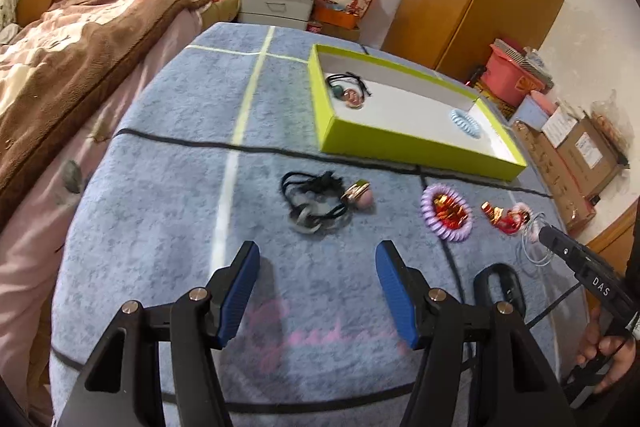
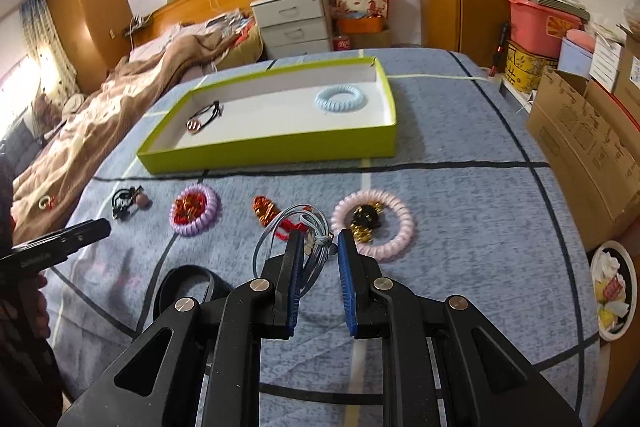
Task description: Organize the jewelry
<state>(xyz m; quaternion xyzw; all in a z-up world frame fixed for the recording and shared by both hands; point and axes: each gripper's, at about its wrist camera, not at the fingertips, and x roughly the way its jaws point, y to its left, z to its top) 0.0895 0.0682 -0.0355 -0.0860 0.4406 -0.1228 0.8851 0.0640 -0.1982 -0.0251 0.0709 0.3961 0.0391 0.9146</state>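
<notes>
Blur hides whether narrowed right fingers pinch the blue cord; left fingers released.

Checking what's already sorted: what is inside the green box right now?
Inside the green box lie a light blue coil hair tie at one end and a black hair tie with round charms at the other. The near wall hides a strip of its floor.

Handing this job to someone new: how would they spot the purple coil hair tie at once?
Start at the green box on the blue blanket, then look just in front of its near-left corner. The purple coil hair tie lies flat there. Unlike the pink coil to its right, which rings a black and gold piece, it rings a red and gold trinket.
</notes>
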